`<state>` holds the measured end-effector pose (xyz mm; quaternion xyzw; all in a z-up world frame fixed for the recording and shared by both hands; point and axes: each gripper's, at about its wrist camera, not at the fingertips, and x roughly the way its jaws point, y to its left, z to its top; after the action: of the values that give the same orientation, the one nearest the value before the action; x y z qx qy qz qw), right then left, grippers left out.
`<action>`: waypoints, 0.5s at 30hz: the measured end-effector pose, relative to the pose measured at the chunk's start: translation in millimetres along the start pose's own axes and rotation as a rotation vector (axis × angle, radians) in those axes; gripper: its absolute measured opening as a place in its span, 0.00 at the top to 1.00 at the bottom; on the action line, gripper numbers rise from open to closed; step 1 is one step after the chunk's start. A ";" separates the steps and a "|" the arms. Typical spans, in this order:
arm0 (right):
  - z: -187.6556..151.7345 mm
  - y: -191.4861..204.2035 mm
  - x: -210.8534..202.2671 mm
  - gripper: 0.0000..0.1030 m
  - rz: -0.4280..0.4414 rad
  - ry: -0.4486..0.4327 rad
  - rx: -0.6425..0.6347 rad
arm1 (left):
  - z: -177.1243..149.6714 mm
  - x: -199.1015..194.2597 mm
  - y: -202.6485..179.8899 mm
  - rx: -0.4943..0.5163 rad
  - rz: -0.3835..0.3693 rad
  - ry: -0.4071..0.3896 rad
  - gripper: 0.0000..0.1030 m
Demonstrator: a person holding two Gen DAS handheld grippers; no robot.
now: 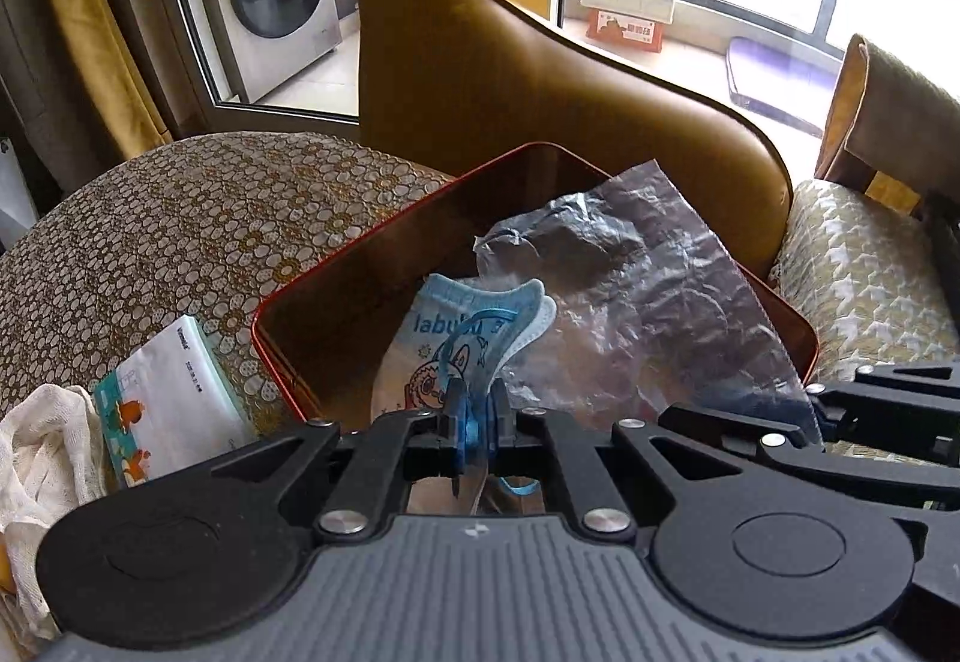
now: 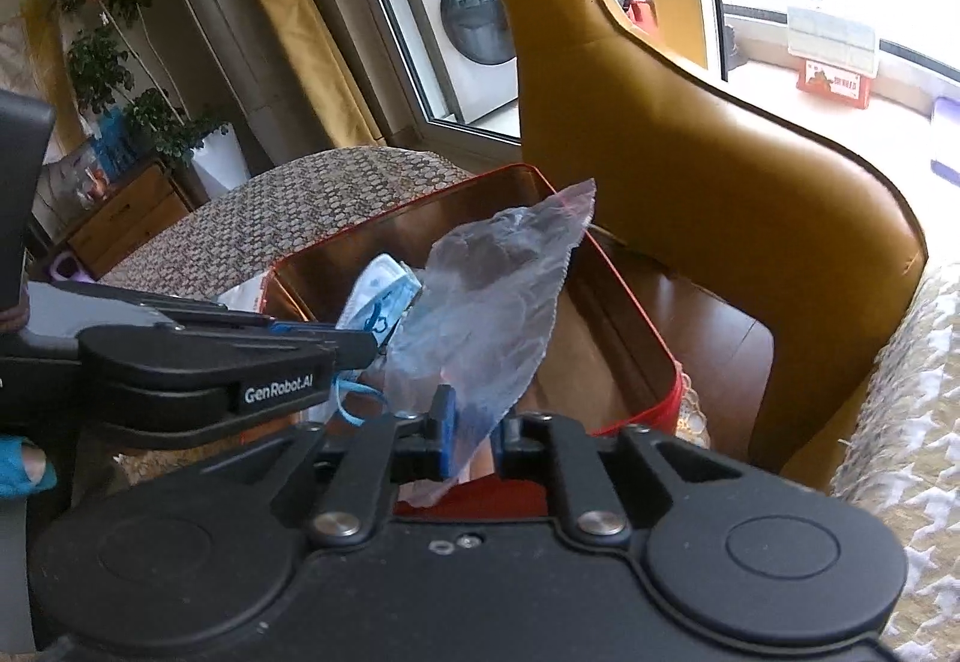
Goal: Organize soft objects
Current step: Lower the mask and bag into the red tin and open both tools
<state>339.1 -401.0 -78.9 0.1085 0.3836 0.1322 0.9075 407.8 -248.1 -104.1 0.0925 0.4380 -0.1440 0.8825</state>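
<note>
Mask [image 1: 462, 338], blue, sitting frame centre over red tin [image 1: 336, 272], left gripper [image 1: 474, 419] pinching its strap; right gripper [image 2: 471, 437] clamping clear bag [image 2: 480, 302] above tin; tissue pack [image 1: 174, 392] lying lower left

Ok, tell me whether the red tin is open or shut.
Open. The red tin has no lid on it; its brown inside walls show, and the face mask and clear plastic bag are held over its opening.

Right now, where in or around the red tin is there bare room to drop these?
Inside the red tin, the floor along its left wall and far corner is bare. The patterned tablecloth beyond the tissue pack is free. It is crowded at the near edge: mask, clear bag, and cloth near left.
</note>
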 end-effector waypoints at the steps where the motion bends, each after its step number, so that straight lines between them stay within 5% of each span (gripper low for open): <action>1: -0.2 0.1 -0.5 0.84 -0.005 -0.001 -0.004 | -0.6 0.5 -0.3 -0.001 -0.004 0.000 0.94; 15: 0.6 2.9 -17.1 0.57 -0.080 -0.042 -0.067 | -5.3 -5.4 -0.9 -0.031 -0.021 0.004 0.93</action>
<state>327.6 -403.9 -66.2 0.0656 0.3636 0.1063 0.9231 400.5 -246.5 -103.0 0.0746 0.4430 -0.1460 0.8814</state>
